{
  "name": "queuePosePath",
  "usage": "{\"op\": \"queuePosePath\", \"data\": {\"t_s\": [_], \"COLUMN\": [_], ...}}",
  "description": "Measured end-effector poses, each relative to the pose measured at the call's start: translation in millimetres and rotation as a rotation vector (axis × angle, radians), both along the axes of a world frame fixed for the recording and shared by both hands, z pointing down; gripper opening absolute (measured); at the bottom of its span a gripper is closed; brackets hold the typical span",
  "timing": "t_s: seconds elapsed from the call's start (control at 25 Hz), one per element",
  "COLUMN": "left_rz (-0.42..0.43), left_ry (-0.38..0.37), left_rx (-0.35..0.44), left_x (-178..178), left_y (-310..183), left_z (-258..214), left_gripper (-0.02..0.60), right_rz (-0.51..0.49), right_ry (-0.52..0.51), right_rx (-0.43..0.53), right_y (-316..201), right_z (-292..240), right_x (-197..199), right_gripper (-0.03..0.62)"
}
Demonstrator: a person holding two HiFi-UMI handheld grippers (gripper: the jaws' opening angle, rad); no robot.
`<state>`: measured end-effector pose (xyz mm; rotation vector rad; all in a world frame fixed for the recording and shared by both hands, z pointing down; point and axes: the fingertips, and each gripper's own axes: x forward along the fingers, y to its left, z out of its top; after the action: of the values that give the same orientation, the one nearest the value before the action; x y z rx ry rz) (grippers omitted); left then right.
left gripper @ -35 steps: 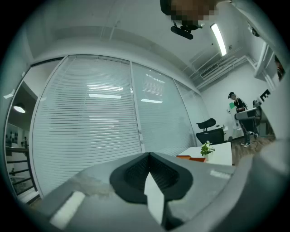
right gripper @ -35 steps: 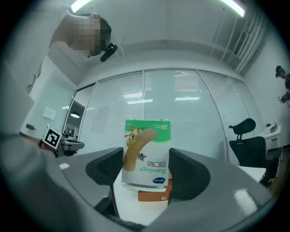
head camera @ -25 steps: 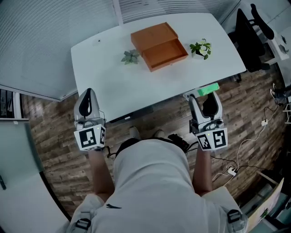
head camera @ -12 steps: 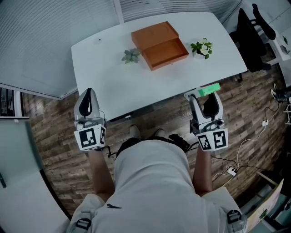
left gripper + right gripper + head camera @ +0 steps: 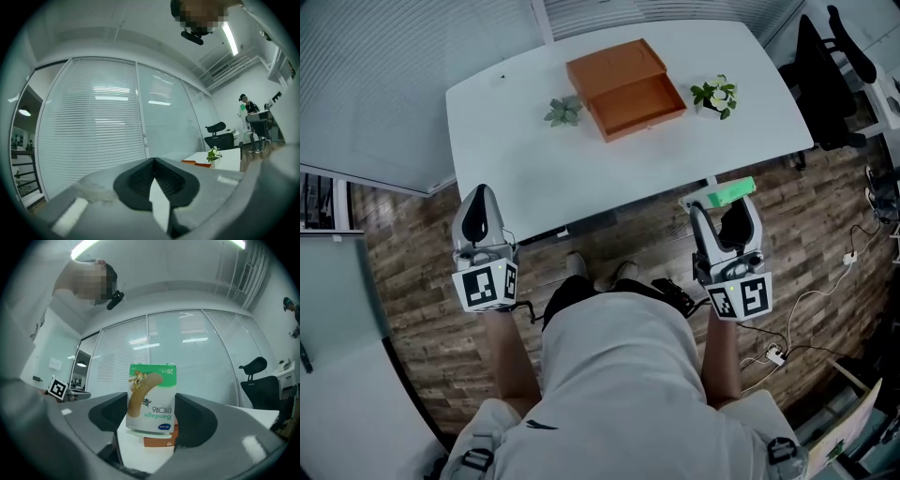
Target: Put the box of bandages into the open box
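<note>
Right gripper: pinching the box of bandages. Both pads press its narrow sides, and the box stands up out of the claw.
Box of bandages, look: green top, white lower part, and a picture of a tan plaster strip. Its print reads upside down in the right gripper view.
Box of bandages, place: held in the air, clear of the white table. In the head view it shows as a green bar just off the table's near edge, toward the near right corner.
Left gripper: claw pressed together with nothing in it. It is held over the wooden floor, off the near left corner of the table.
Open box: orange, with its lid laid back flat. It sits by the table's far edge, well apart from both grippers, and its tray looks empty.
Left small plant: just beside the open box's left side.
Right small plant: near the open box's right side, toward the table's right edge.
Office chair: black, off the table's right edge.
Person: stands at the near edge, one gripper in each hand.
</note>
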<state>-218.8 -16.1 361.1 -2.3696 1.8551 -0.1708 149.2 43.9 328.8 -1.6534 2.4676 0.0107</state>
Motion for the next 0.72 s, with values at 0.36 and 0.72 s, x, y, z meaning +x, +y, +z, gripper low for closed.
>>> {"op": "queuePosePath", "data": {"t_s": [0.36, 0.72], "left_rz": [-0.036, -0.028], "left_ry": [0.003, 0.01], "left_rx": [-0.029, -0.022], "left_x": [27, 30], "left_y": [1, -44], "left_z": [12, 7], "left_gripper": [0.005, 0.005], "right_rz": [-0.058, -0.044], "right_ry": [-0.005, -0.006], "right_rx": [-0.008, -0.012], "right_y": [-11, -52], "right_z": [5, 7], "right_x": [22, 25], "right_gripper": [0.317, 0.316]}}
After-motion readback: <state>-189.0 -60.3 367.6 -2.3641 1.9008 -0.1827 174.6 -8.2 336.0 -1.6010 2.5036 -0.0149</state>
